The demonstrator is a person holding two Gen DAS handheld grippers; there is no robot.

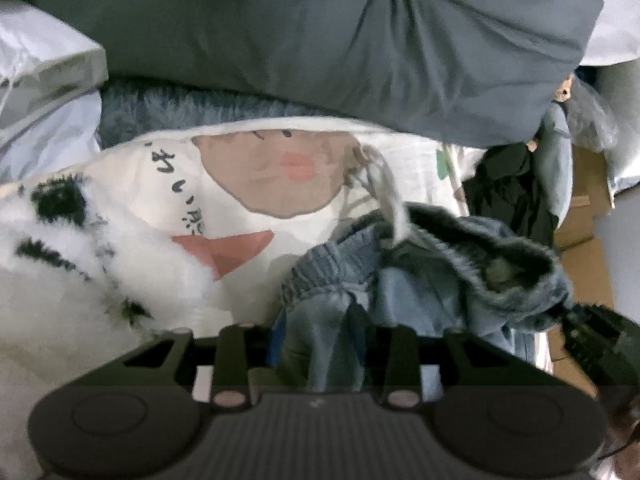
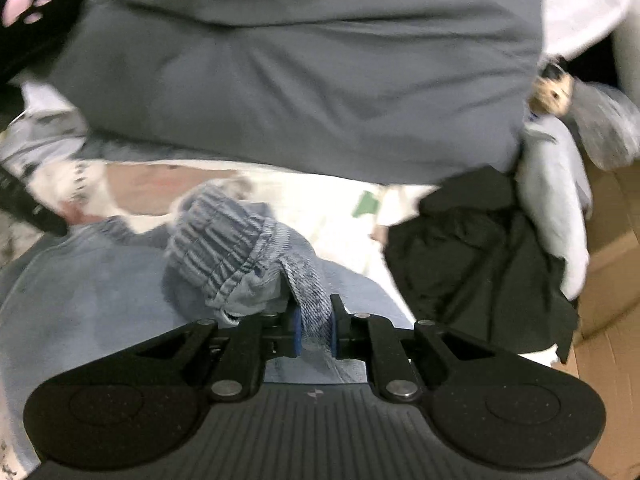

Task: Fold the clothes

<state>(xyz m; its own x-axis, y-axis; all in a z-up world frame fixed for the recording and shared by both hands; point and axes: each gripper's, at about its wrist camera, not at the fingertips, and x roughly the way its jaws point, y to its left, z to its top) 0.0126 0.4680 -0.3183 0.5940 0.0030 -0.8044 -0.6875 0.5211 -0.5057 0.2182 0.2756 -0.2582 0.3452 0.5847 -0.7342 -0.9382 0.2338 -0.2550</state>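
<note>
Pinching jeans (image 2: 240, 240) by a belt loop, right gripper (image 2: 314, 330) clamps denim for folding; left gripper (image 1: 320, 344), lower centre, straddles cloth, grip indeterminate.

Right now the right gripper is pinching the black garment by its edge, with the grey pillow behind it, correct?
Not quite. The right wrist view shows the right gripper shut on the blue denim garment, not the black garment, which lies apart to the right. The grey pillow is indeed behind.

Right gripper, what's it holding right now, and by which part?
The right gripper is shut on the denim garment, pinching a belt-loop-like strip just beside its gathered elastic waistband.
</note>
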